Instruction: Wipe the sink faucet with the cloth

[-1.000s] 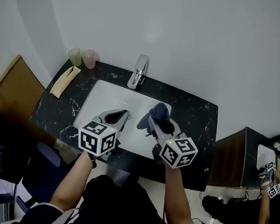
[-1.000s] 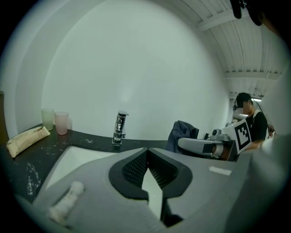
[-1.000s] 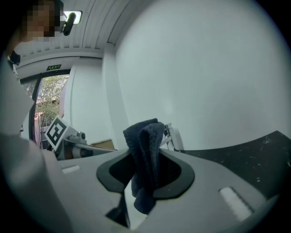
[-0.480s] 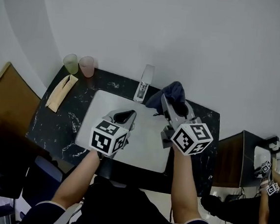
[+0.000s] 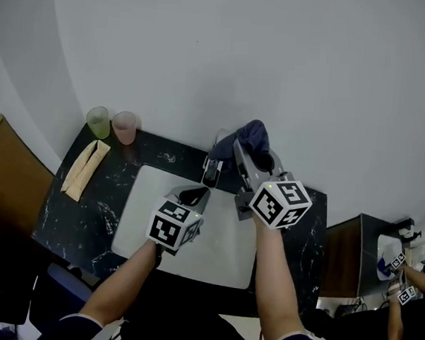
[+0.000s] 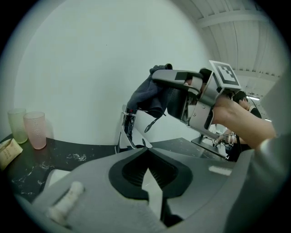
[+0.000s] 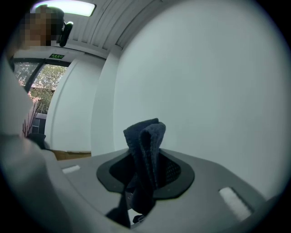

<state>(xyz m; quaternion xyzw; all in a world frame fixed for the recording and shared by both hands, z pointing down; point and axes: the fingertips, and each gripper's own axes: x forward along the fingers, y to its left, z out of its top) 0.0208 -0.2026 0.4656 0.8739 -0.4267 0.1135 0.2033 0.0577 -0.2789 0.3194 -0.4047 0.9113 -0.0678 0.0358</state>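
Note:
A dark blue cloth (image 5: 255, 135) is bunched between the jaws of my right gripper (image 5: 250, 151), which is shut on it and held in the air just above and right of the chrome faucet (image 5: 210, 174). A fold of the cloth hangs over the faucet's top. In the right gripper view the cloth (image 7: 145, 150) stands upright between the jaws against the white wall. My left gripper (image 5: 194, 195) is shut and holds nothing, over the white sink (image 5: 141, 226), pointing at the faucet (image 6: 127, 132). From there the cloth (image 6: 146, 96) and right gripper (image 6: 182, 93) show above the faucet.
A green cup (image 5: 97, 122) and a pink cup (image 5: 124, 127) stand at the back left of the black marble counter (image 5: 105, 193). A folded beige cloth (image 5: 83, 166) lies in front of them. The white wall rises right behind the faucet.
The right gripper has risen from over the basin with the cloth and moved toward the wall, to above the faucet. The left gripper has advanced toward the faucet, still shut.

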